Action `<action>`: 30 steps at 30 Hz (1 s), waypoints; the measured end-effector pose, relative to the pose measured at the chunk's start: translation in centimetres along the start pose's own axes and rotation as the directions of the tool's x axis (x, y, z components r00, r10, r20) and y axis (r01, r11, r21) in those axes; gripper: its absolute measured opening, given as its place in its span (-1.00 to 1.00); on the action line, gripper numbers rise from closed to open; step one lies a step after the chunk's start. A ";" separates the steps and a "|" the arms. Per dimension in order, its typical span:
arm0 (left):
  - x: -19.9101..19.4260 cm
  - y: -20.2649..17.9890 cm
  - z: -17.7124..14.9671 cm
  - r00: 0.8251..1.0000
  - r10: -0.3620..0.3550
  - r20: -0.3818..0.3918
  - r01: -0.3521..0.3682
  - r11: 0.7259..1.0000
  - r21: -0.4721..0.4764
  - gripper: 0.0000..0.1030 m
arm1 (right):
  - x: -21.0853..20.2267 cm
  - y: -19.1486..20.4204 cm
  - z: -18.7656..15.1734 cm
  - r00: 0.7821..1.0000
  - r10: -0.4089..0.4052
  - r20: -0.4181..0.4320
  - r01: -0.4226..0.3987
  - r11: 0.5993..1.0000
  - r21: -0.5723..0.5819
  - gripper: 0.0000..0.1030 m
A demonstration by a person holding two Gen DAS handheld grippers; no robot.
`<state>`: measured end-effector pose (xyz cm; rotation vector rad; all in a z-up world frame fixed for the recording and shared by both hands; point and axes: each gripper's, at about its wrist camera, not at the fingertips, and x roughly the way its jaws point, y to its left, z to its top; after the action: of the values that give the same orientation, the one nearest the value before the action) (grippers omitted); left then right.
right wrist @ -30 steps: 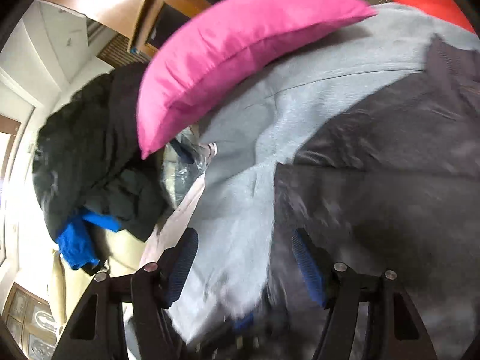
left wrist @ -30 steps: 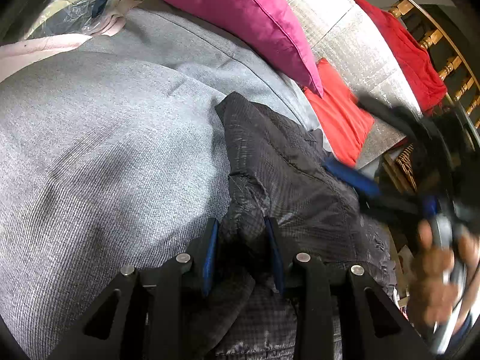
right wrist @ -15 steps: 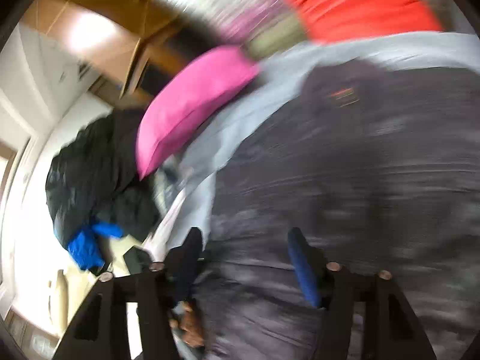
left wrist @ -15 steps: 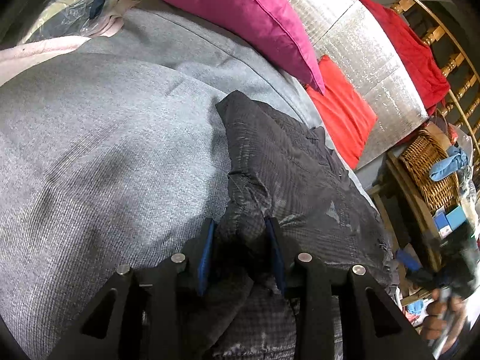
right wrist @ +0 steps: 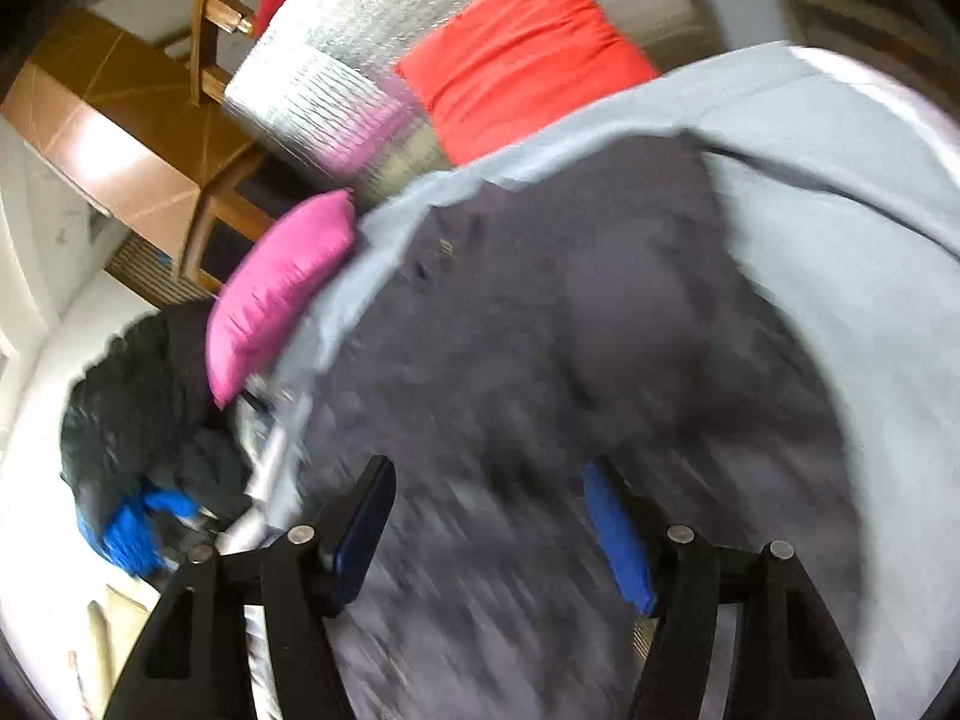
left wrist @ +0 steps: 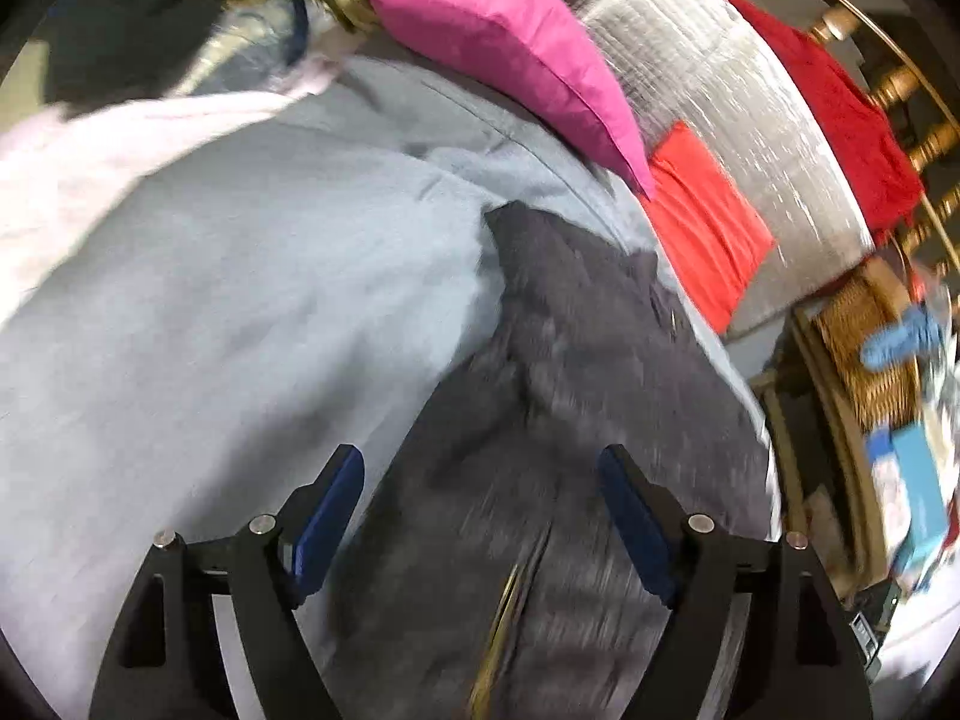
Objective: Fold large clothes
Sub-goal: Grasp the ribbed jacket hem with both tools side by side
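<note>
A large dark grey quilted jacket (left wrist: pixel 576 372) lies on a light grey bed cover (left wrist: pixel 228 312). It also shows in the right wrist view (right wrist: pixel 570 360), blurred by motion. My left gripper (left wrist: pixel 480 480) is open, its blue pads spread wide above the jacket's lower part, holding nothing. My right gripper (right wrist: pixel 486 492) is open too, above the jacket, empty. A zip line (left wrist: pixel 510 600) runs down the jacket near the left gripper.
A pink pillow (left wrist: pixel 510 42), a red cushion (left wrist: pixel 702 222) and a silver padded roll (left wrist: pixel 708 90) lie at the bed's far side. A wicker basket (left wrist: pixel 864 336) and boxes stand at the right. A dark clothes pile (right wrist: pixel 144 414) lies off the bed's left.
My left gripper let go of the jacket fold and opened wide, pulling back. My right gripper swung across over the jacket and stays open.
</note>
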<state>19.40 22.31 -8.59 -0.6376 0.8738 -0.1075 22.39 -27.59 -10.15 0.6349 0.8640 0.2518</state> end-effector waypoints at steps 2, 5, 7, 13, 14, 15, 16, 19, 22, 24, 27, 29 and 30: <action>-2.8 0.8 -2.6 1.000 0.020 -0.012 -0.020 0.999 0.044 0.63 | -3.0 -1.9 -2.9 0.999 -0.051 0.013 0.051 0.999 0.002 0.51; -6.0 2.4 -6.1 0.998 0.058 -0.038 -0.056 0.996 0.063 0.67 | -9.2 -5.7 -7.4 0.989 -0.135 0.065 0.131 0.990 0.059 0.54; -7.1 3.0 -7.6 0.995 0.074 -0.059 -0.071 0.996 0.063 0.68 | -11.2 -7.8 -9.0 0.984 -0.162 0.067 0.153 0.980 0.124 0.62; -8.4 3.7 -11.3 0.991 0.083 -0.103 -0.077 0.995 0.060 0.69 | -13.7 -10.7 -13.5 0.993 -0.114 0.015 0.109 0.976 0.189 0.65; -8.3 3.8 -11.8 0.990 0.082 -0.118 -0.075 0.995 0.063 0.69 | -13.8 -10.4 -13.6 0.995 -0.093 0.018 0.089 0.979 0.182 0.65; -8.5 4.0 -12.2 0.989 0.081 -0.128 -0.073 0.995 0.064 0.69 | -13.9 -10.3 -13.8 0.998 -0.061 0.013 0.057 0.981 0.185 0.65; -8.2 3.9 -12.7 0.987 0.079 -0.141 -0.071 0.995 0.064 0.69 | -13.7 -10.0 -14.1 1.000 -0.019 0.007 0.017 0.981 0.191 0.65; -7.8 3.6 -13.6 0.983 0.080 -0.168 -0.069 0.995 0.070 0.69 | -12.5 -8.5 -14.8 0.999 0.034 -0.024 -0.030 0.986 0.163 0.65; -7.5 3.2 -14.4 0.978 0.080 -0.194 -0.066 0.994 0.082 0.68 | -11.4 -7.6 -15.2 0.997 0.059 -0.052 -0.051 0.988 0.146 0.65; -7.3 3.0 -14.8 0.976 0.089 -0.200 -0.072 0.993 0.090 0.69 | -10.9 -7.1 -15.6 0.996 0.065 -0.059 -0.056 0.989 0.139 0.64; -6.8 3.1 -15.1 0.972 0.096 -0.214 -0.079 0.993 0.087 0.68 | -10.5 -6.6 -16.1 0.997 0.042 -0.070 -0.034 0.993 0.109 0.64; -6.5 3.0 -15.0 0.971 0.102 -0.218 -0.085 0.993 0.085 0.68 | -10.4 -6.6 -16.1 0.996 0.036 -0.076 -0.029 0.994 0.101 0.64; -6.5 3.0 -15.0 0.970 0.103 -0.219 -0.086 0.992 0.087 0.68 | -10.3 -6.8 -16.2 0.996 0.036 -0.079 -0.027 0.994 0.108 0.64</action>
<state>3.53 19.75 -12.93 -0.5167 1.1107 -0.1276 3.08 -30.88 -15.62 0.7423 0.9502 0.2627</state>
